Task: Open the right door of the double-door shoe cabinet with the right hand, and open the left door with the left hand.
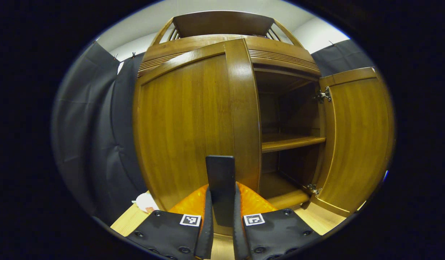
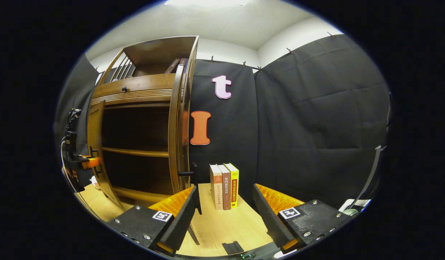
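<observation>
The wooden shoe cabinet (image 1: 222,43) stands on a light table. My left gripper (image 1: 222,191) is shut on the dark upright handle (image 1: 220,169) of the left door (image 1: 182,122). In the right gripper view that left door (image 2: 96,151) stands swung partly outward, with the left gripper (image 2: 76,159) on it. The right door (image 1: 356,141) is wide open, and the right gripper view shows it edge-on (image 2: 177,137) with its handle (image 2: 188,173) sticking out. My right gripper (image 2: 224,209) is open, a little right of that handle, with nothing between its fingers.
Inside the cabinet, a bare shelf (image 1: 291,142) spans the dark interior. Three upright books (image 2: 224,186) stand on the table (image 2: 222,224) against the black cloth wall. A small white object (image 1: 146,202) lies left of the cabinet. A small dark item (image 2: 232,247) lies at the table's front edge.
</observation>
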